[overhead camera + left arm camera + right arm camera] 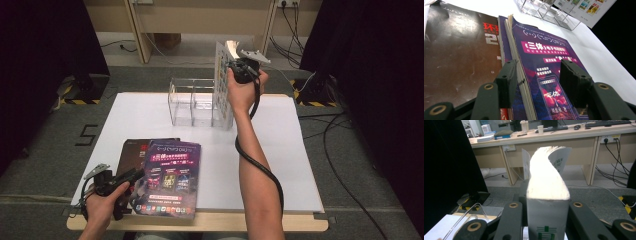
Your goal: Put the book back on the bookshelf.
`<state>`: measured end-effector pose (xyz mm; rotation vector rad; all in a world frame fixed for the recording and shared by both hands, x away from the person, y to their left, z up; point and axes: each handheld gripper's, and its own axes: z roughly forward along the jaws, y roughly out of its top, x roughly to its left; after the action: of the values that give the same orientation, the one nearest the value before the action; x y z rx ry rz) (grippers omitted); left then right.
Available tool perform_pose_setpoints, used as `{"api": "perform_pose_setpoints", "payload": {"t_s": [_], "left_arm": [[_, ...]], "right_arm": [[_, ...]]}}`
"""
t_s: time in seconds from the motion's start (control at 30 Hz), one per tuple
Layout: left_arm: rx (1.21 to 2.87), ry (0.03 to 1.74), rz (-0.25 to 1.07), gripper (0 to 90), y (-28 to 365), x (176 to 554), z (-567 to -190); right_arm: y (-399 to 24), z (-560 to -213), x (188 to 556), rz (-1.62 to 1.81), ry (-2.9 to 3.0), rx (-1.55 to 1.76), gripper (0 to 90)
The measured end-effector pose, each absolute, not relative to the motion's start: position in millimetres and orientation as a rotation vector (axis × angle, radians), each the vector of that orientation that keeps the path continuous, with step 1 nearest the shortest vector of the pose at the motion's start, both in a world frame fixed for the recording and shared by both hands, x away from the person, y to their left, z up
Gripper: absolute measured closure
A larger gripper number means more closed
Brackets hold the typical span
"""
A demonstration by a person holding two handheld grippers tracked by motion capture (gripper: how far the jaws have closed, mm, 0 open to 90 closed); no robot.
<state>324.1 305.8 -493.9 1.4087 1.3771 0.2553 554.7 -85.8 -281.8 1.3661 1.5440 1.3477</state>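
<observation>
Right gripper clamps the white book above the clear rack

Right gripper (243, 67) is yours at about one o'clock on the table, jaws closed on the spine edge of the thick white book (223, 85). In the right gripper view that book (548, 195) sits squeezed between both black jaws, its pages fanning upward. The book stands upright at the right end of the clear acrylic rack (192, 102), though you cannot tell whether its foot has gone into a compartment or rests against the rack's side.

Your left gripper (117, 182) waits at about seven o'clock beside the stack of magazines. In the left gripper view its jaws straddle the edge of the purple magazine (541, 65), wide apart, with a gap showing at the right pad; it looks staged for a pickup, not gripping. A dark brown magazine (459, 50) lies flat to one side of it.

By the look of it, you are slotting the white book into the rack. Next, lower it straight, keep it vertical so the pages do not splay against the divider, and release only once its base is seated. Then close the left jaws on the purple magazine
</observation>
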Motion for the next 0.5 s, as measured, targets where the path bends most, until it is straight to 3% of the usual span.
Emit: {"api": "perform_pose_setpoints", "payload": {"t_s": [0.5], "left_arm": [[1.409, 1.378, 0.255, 47.8, 305.7, 324.6, -494.2]], "right_arm": [[-84.7, -281.9, 561.1, 1.348, 1.548, 1.375, 74.6]]}}
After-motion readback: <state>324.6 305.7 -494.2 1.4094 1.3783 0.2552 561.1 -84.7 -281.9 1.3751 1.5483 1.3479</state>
